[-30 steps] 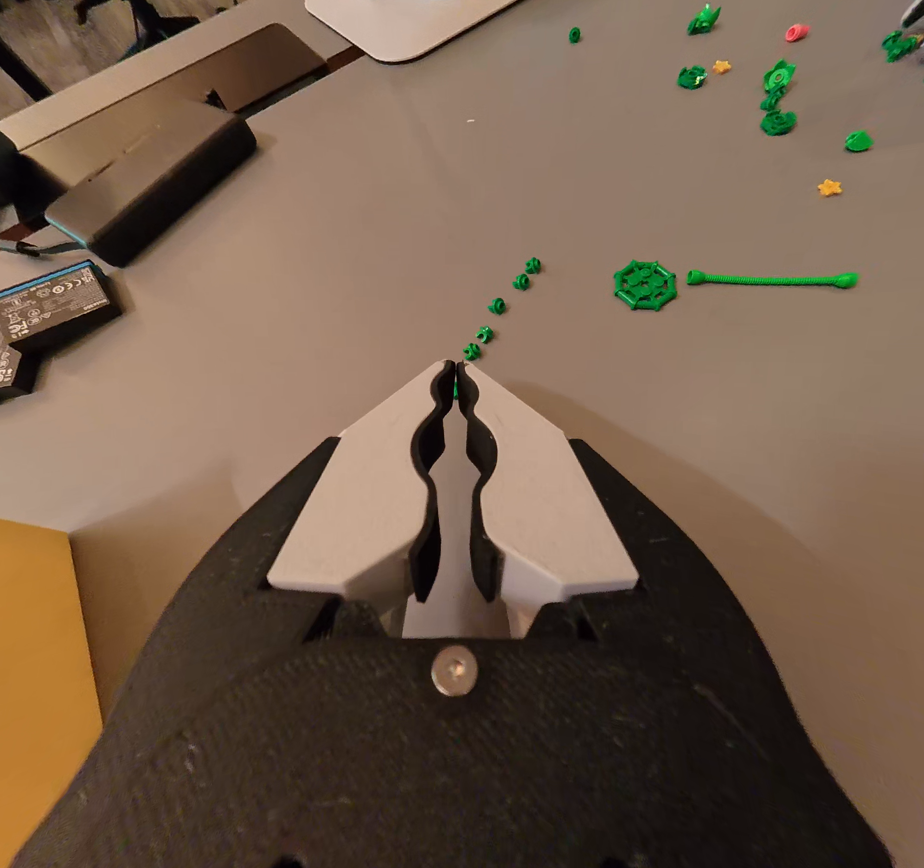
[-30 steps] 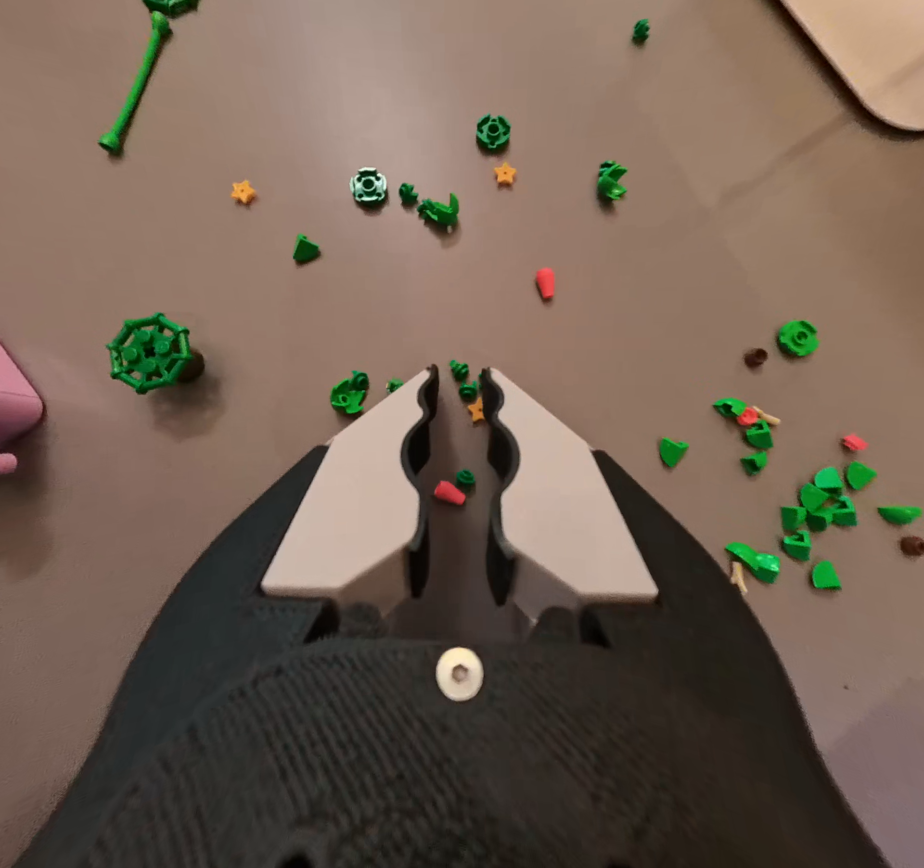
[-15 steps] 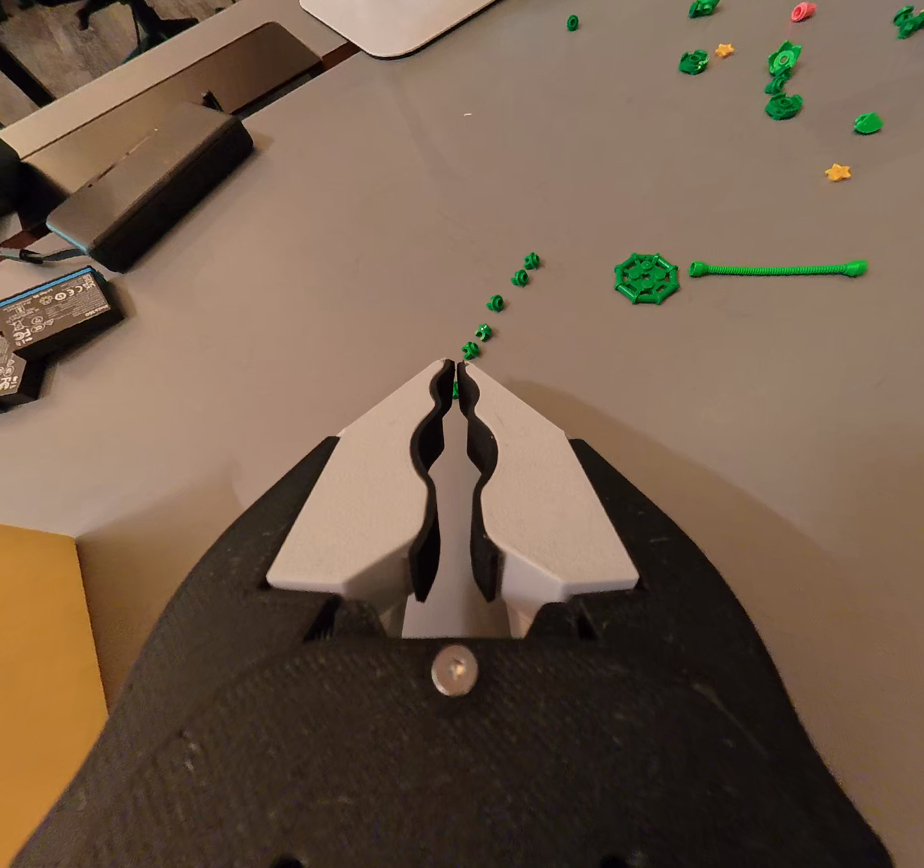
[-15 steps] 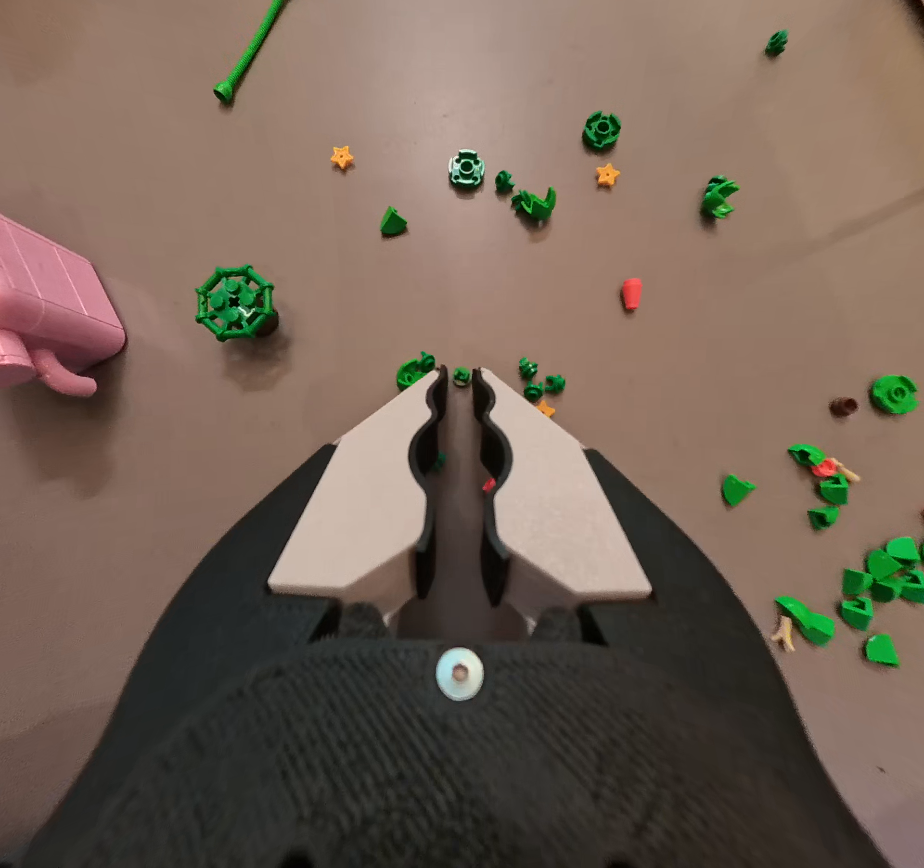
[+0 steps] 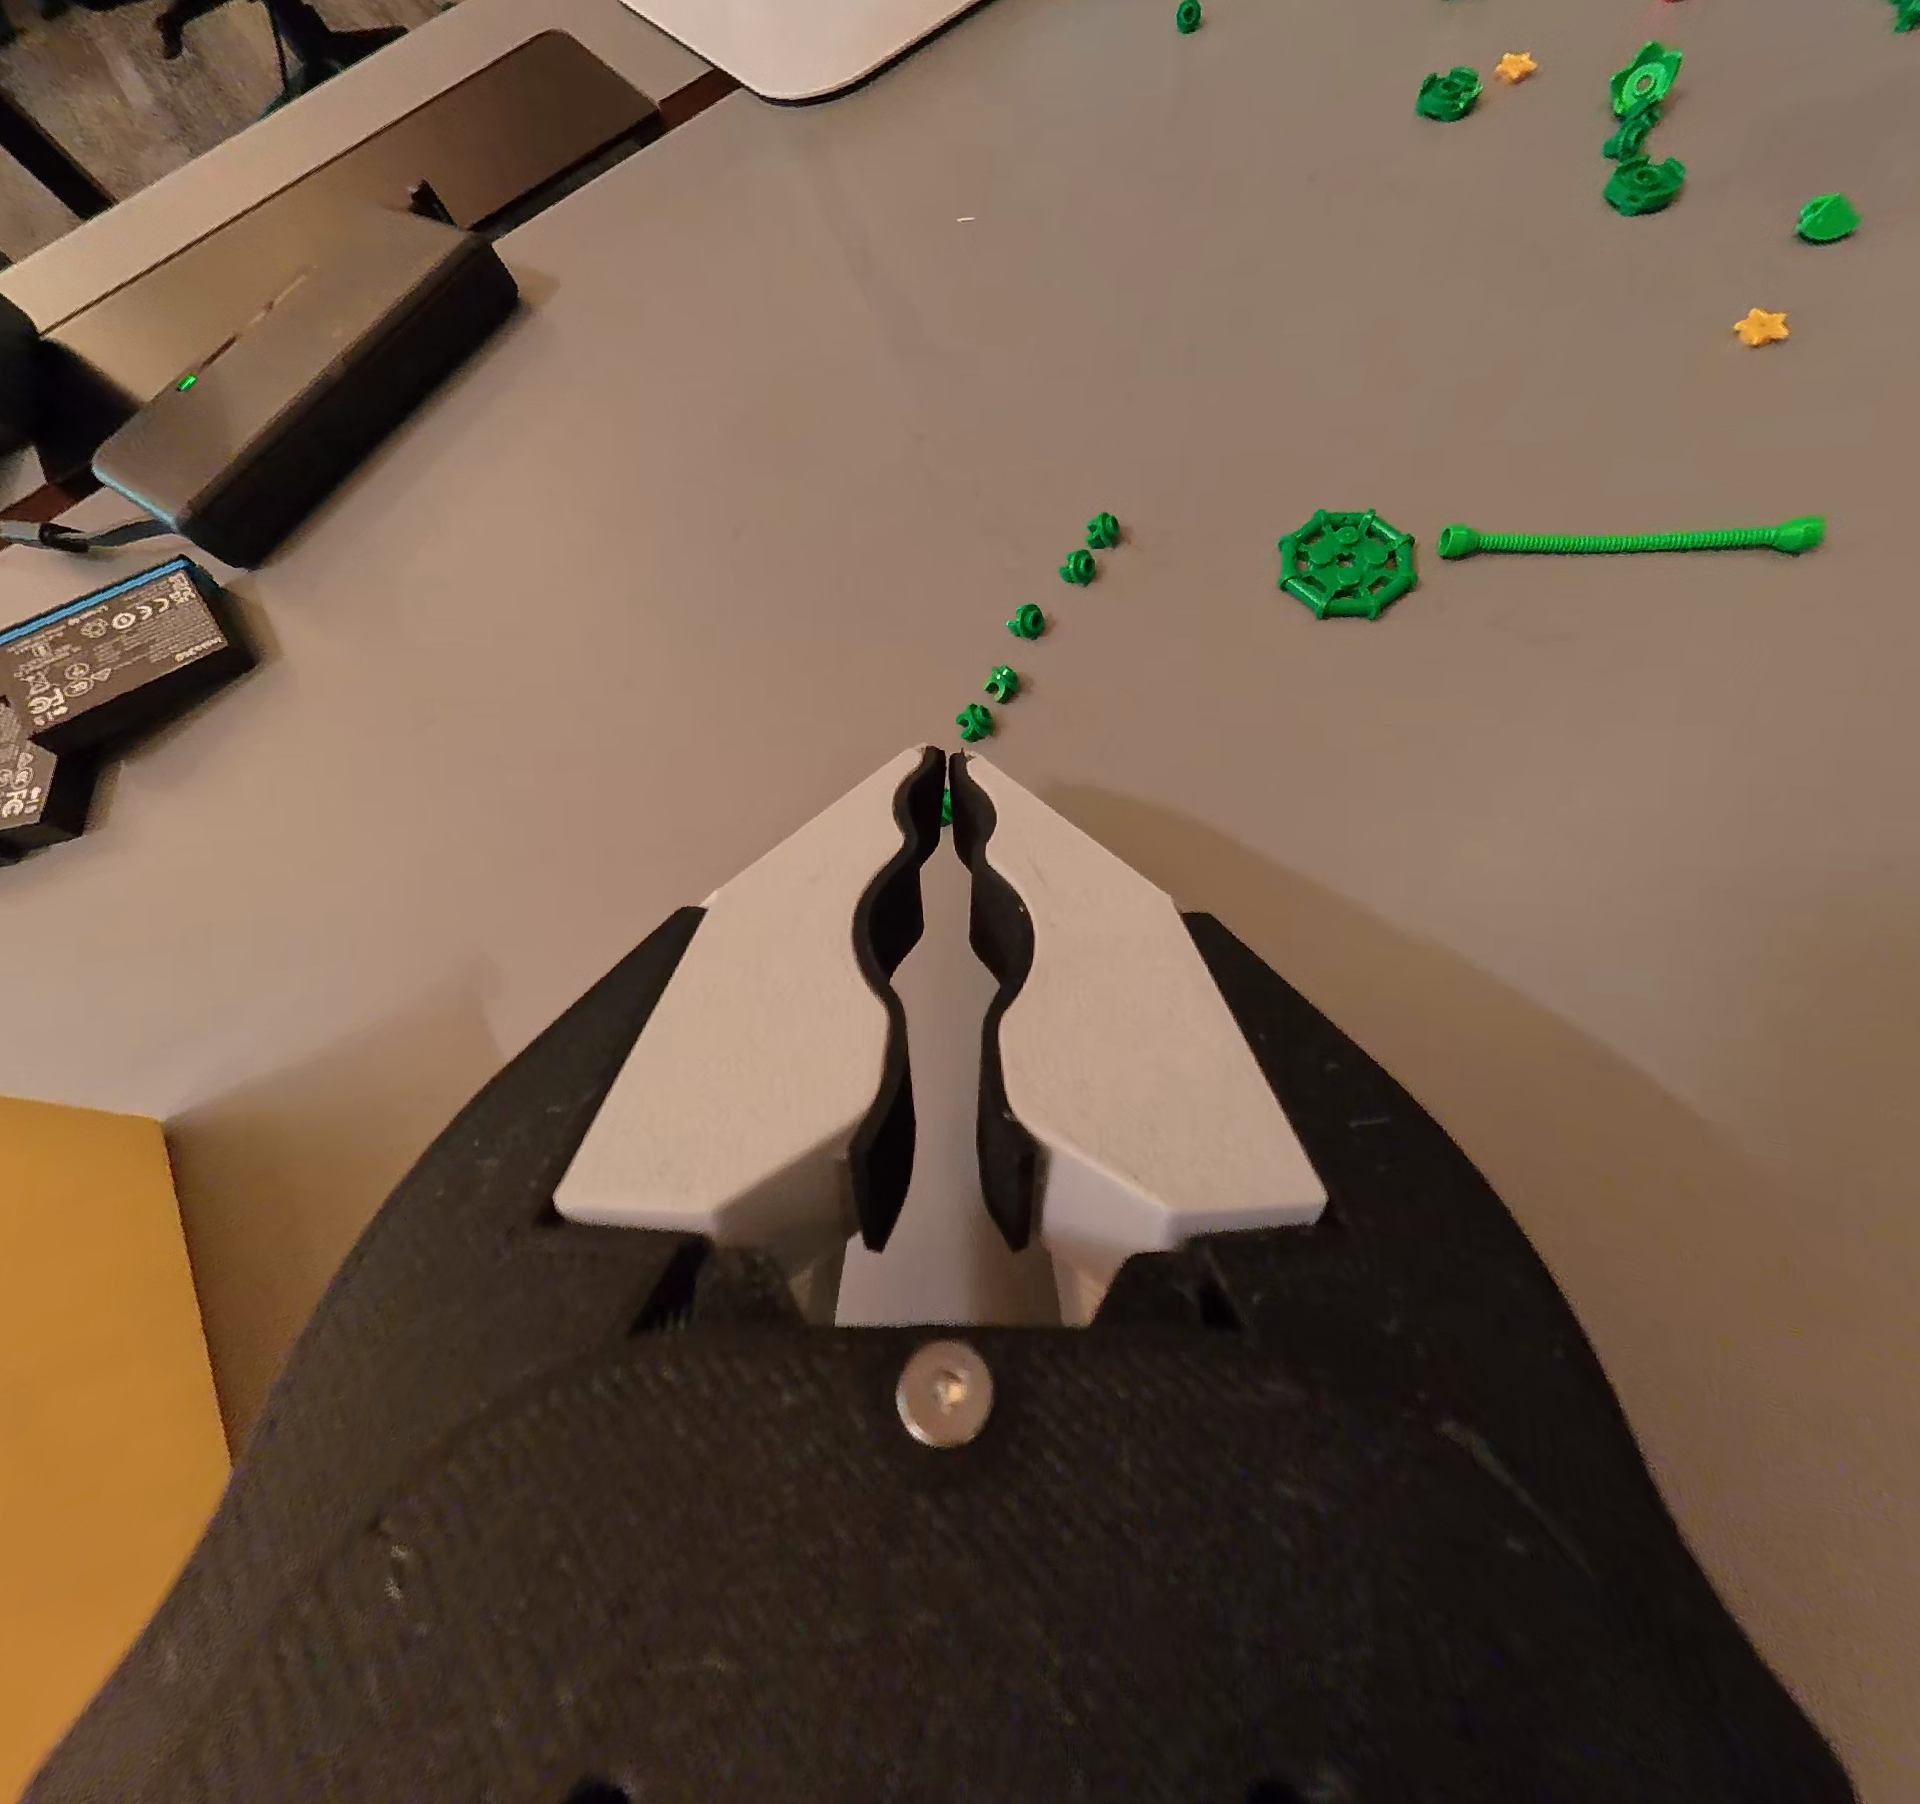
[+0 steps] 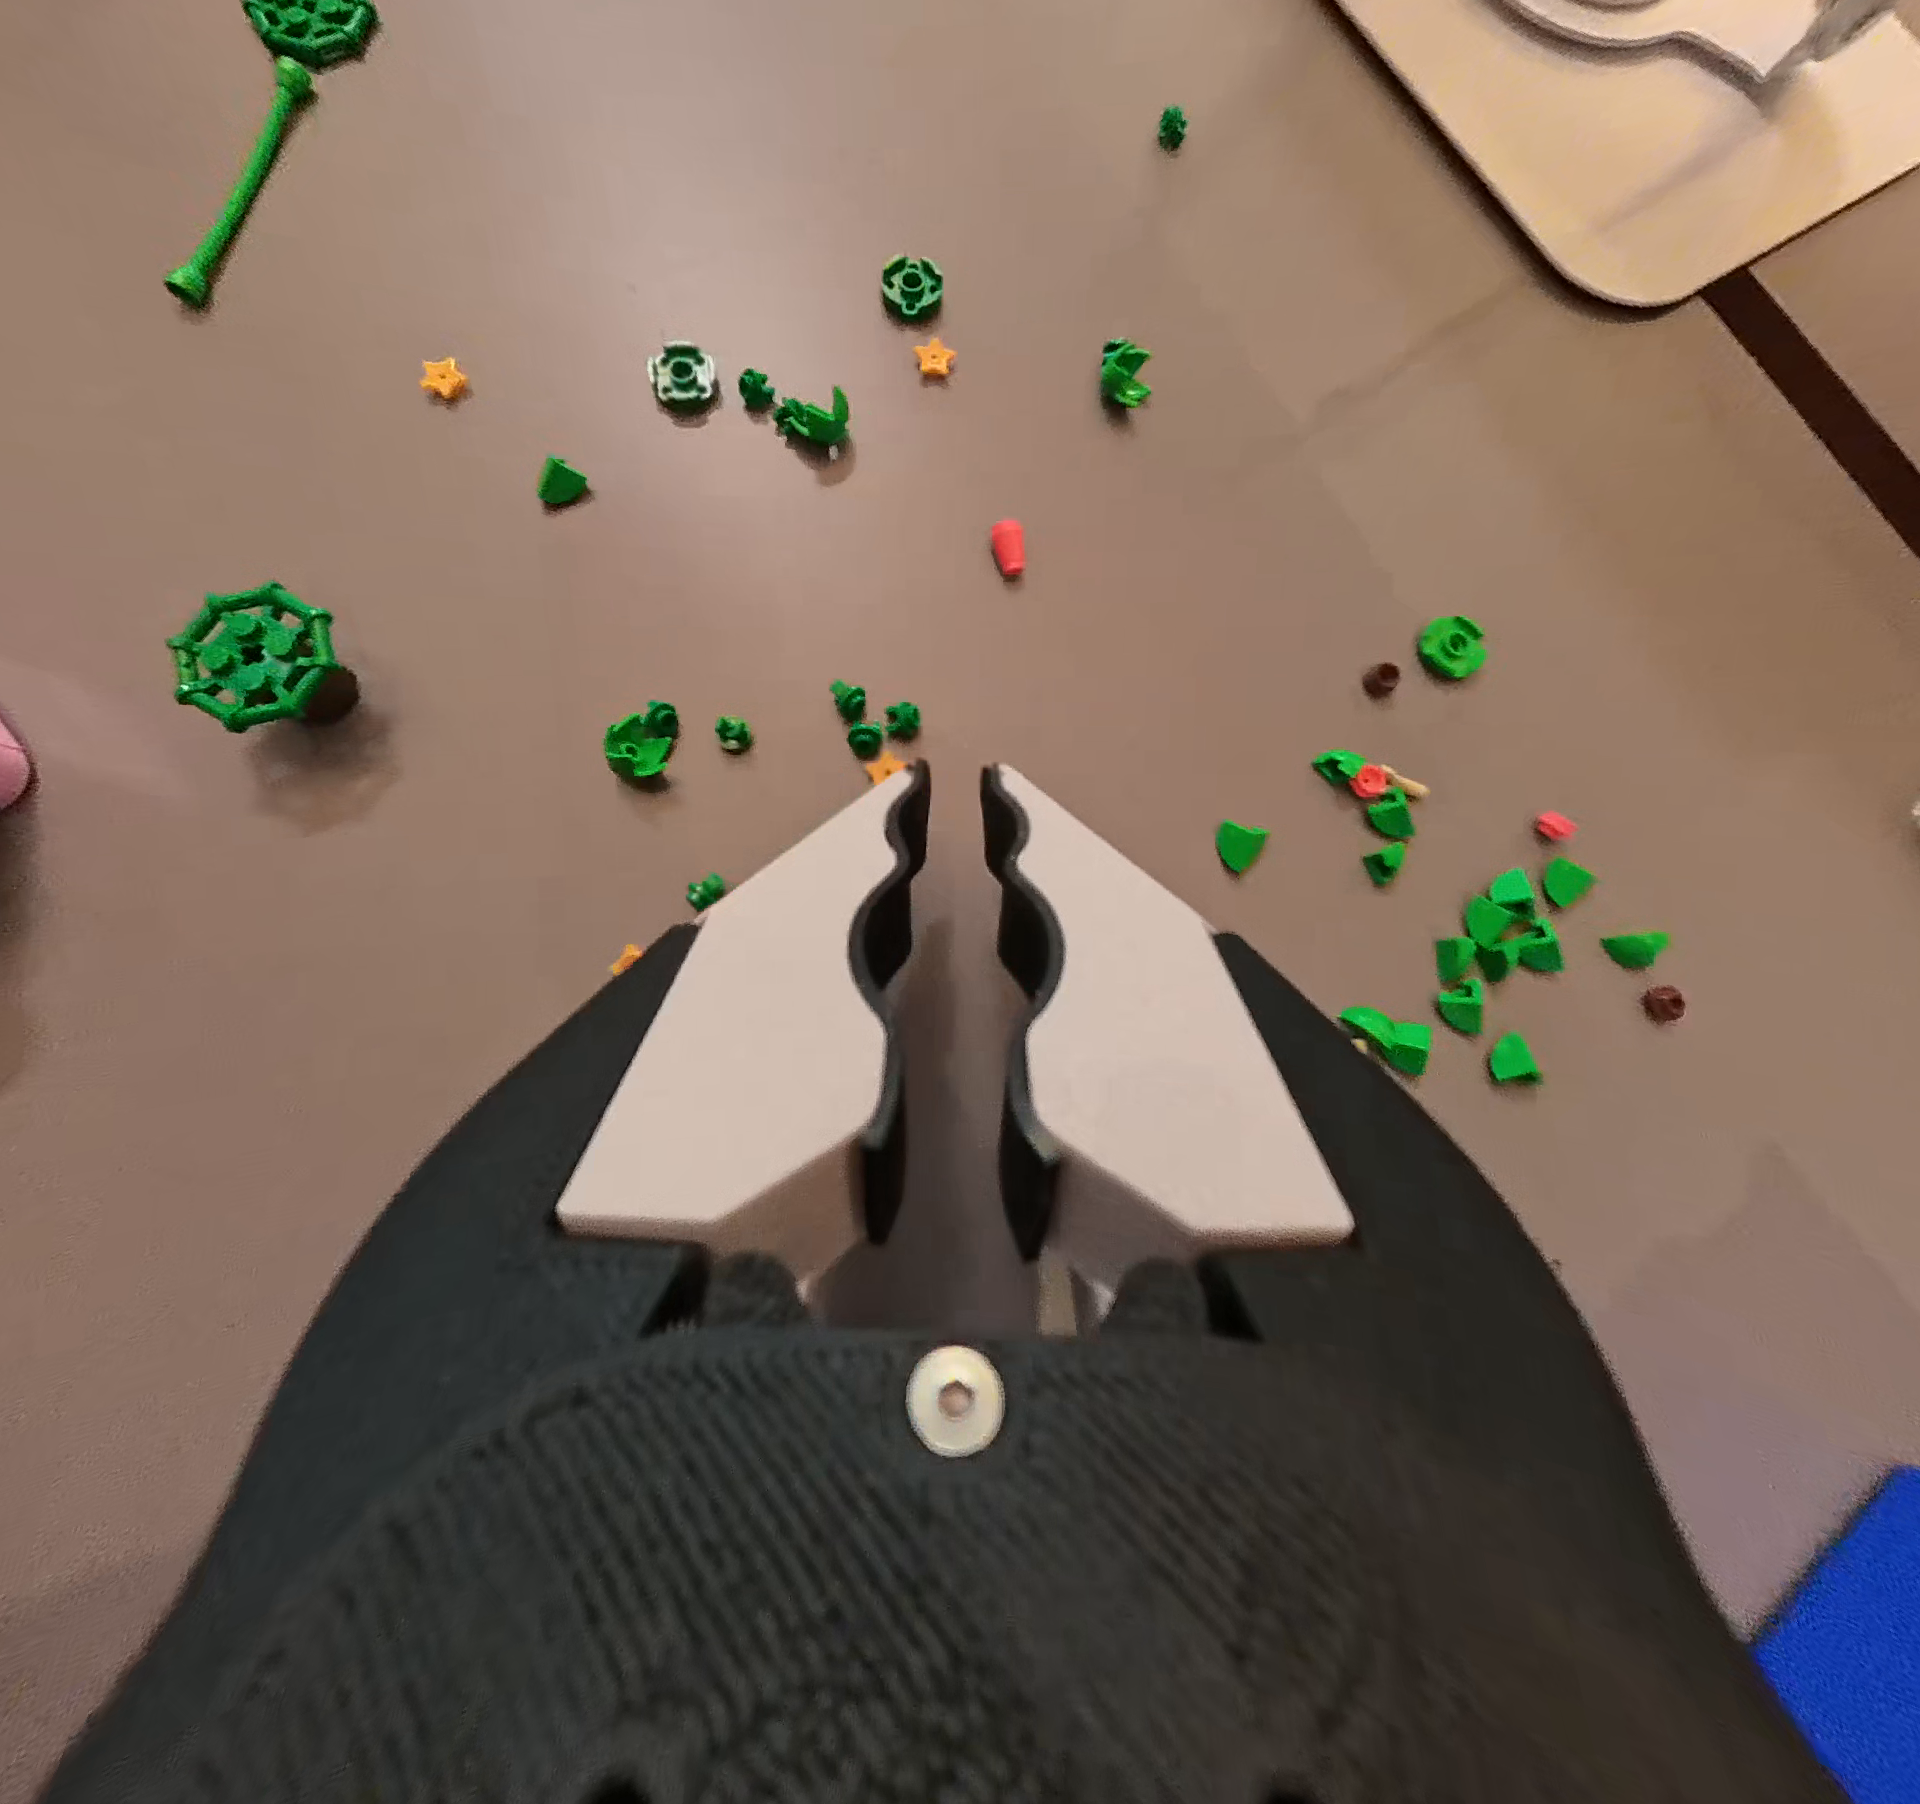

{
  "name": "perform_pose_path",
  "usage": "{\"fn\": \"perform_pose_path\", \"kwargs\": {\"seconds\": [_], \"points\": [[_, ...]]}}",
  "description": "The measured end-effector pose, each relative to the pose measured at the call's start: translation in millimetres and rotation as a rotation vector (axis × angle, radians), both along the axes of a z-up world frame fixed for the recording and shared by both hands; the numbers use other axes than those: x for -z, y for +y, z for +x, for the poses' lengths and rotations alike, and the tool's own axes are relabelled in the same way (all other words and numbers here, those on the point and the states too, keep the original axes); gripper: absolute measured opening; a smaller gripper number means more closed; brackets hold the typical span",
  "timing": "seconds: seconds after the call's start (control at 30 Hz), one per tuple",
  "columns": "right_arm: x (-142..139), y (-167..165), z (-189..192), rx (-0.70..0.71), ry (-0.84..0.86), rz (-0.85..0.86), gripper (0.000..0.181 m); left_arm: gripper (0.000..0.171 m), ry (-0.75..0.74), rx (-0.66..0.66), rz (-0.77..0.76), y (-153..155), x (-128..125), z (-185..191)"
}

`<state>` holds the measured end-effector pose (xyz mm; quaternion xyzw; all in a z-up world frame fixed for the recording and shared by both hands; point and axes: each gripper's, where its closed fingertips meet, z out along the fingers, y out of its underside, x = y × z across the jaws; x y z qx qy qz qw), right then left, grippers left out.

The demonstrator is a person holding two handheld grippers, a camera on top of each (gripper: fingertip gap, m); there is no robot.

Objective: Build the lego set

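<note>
While nearly closed, left hand-held gripper (image 5: 948,767) pinching small green piece (image 5: 945,807), tips

Left gripper (image 5: 948,762): your jaws are pinched almost fully together — a sliver of green shows just behind the tips, angled down over the table.
Right gripper (image 6: 956,775): your jaws stand a narrow gap apart — nothing between them, pointing down.

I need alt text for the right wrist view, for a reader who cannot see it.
The right tool, slightly open and empty, hovers over a brown table strewn with small green lego pieces. A green web-shaped wheel lies to the left, and a red cone lies ahead.
</note>
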<state>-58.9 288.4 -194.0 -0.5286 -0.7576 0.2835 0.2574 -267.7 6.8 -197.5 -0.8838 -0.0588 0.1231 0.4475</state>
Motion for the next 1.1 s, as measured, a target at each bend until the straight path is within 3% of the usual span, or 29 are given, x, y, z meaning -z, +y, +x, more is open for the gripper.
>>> {"fn": "perform_pose_path", "kwargs": {"seconds": [0.83,1.1], "points": [[26.5,-26.1,-9.3,-0.081,-0.06,-0.002,0.006,0.0,0.011,0.004,-0.021,0.1,3.1,1.0],[-4.9,-14.8,-10.5,-0.034,0.06,-0.047,0.005,0.0,0.013,0.004,-0.021,-0.1,3.0,1.1]]}}
